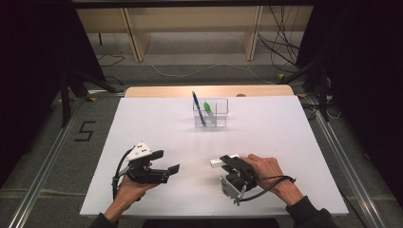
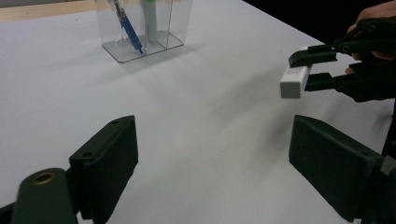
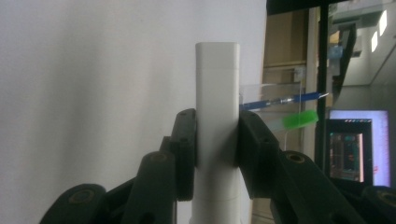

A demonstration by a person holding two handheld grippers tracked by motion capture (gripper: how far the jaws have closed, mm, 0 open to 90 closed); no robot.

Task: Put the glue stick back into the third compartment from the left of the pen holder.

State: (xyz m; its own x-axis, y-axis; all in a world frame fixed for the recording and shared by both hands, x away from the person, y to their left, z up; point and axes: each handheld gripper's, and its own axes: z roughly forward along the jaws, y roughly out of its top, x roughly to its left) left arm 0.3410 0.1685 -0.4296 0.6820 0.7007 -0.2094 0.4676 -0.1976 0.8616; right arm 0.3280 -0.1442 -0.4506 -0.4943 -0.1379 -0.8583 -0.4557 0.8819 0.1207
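White marker [image 3: 217, 135] clamped across its middle in the right gripper [image 3: 217, 149], above the near tabletop [image 1: 157, 123].

A light, stiff, smooth barrel is judged; a mid-length hold seems soundest against slipping. The left gripper [image 1: 166, 161] is held with jaws released, nothing between them. In the right gripper view the pads' contact is plain; the high view places the clear organiser [image 1: 210, 113], with blue pen [image 1: 198, 109] and green marker [image 1: 207, 107], well beyond.

Matt white plastic stick [image 3: 217, 126]; clear glossy plastic holder [image 1: 211, 114].
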